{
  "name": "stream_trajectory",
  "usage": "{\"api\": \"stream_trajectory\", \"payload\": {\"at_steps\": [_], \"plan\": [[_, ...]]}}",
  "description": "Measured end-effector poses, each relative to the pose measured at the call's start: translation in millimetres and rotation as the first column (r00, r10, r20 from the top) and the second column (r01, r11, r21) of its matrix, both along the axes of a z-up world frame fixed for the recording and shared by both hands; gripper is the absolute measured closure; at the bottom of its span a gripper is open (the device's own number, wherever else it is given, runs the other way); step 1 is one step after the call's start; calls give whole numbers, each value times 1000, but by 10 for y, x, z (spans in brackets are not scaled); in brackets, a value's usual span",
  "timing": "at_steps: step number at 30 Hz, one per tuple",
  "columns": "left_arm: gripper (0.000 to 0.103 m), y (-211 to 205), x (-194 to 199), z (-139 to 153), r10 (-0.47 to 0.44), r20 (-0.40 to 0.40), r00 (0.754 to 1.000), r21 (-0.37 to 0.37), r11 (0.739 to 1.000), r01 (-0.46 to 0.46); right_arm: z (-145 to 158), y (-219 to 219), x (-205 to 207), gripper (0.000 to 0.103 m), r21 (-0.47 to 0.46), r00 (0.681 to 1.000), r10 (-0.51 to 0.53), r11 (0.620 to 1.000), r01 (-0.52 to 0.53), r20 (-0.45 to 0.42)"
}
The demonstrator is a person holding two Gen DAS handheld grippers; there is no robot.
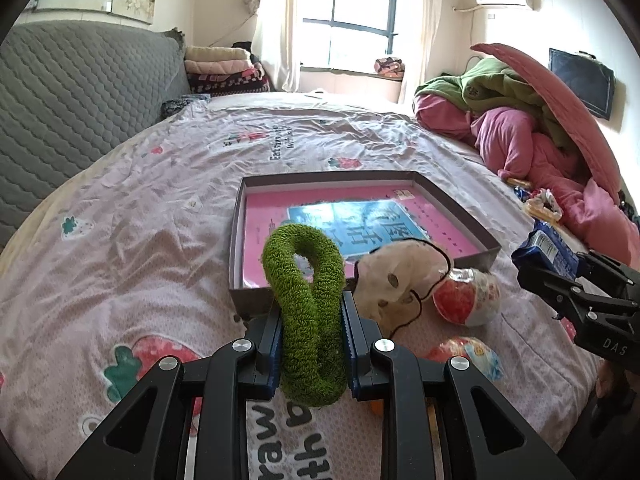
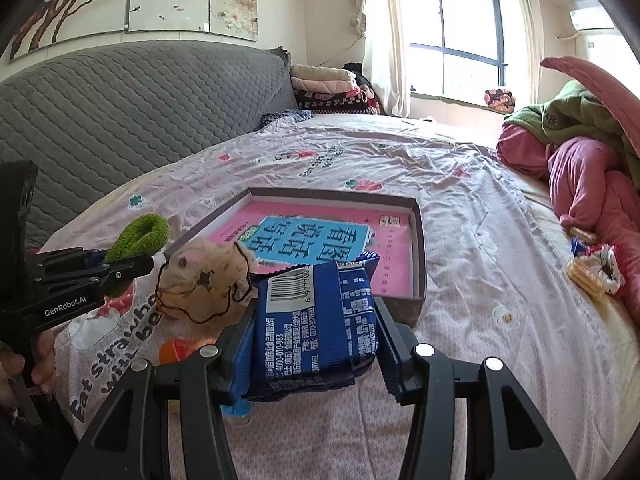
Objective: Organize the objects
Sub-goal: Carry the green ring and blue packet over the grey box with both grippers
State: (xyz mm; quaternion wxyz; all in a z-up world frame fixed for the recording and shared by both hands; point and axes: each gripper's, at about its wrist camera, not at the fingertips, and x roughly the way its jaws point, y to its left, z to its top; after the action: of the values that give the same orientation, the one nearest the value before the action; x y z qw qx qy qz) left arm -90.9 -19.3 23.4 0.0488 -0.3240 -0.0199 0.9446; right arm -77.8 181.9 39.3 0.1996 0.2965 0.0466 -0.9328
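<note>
Nearest the lens, the left tongs (image 1: 312, 344) pinch one fuzzy green ring (image 1: 306, 300), squeezed upright between the pads. Just ahead of these tongs on the strawberry-print bedsheet (image 1: 140, 240) lies one shallow grey box (image 1: 240, 216), open-topped, holding one pink book (image 1: 264, 228) with a blue panel. To the right of the tongs, beside the box's near corner, sits one cream fabric pouch (image 1: 392, 284) looped with a dark cord, and touching it one red-and-white wrapped snack (image 1: 466, 296); a second similar wrapped snack (image 1: 468, 350) lies closer in, just right of the tongs.

Farther right, the right tongs (image 2: 316, 336) clamp one blue foil snack packet (image 2: 316, 320), barcode up, held above the bed in front of the box's near edge. Right of these tongs, well apart, two or three biscuits (image 2: 584, 276) lie by a small floral fabric item (image 2: 604, 268), near a heap of pink and green bedding (image 2: 580, 160).
</note>
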Motion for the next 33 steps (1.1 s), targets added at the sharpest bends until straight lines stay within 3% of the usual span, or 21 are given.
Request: {"api": "stream_trajectory", "payload": {"at_steps": [11,33], "plan": [[78,-37,-231,87,3,-16,1000,0,1000,-3,75,-43,-258,51,13,999,-7,1000,7,-32],[78,-181,-854,130,-1,24,1000,27,1000,1,123,-73,-718,51,17,997,-31,999,32,-65]]}}
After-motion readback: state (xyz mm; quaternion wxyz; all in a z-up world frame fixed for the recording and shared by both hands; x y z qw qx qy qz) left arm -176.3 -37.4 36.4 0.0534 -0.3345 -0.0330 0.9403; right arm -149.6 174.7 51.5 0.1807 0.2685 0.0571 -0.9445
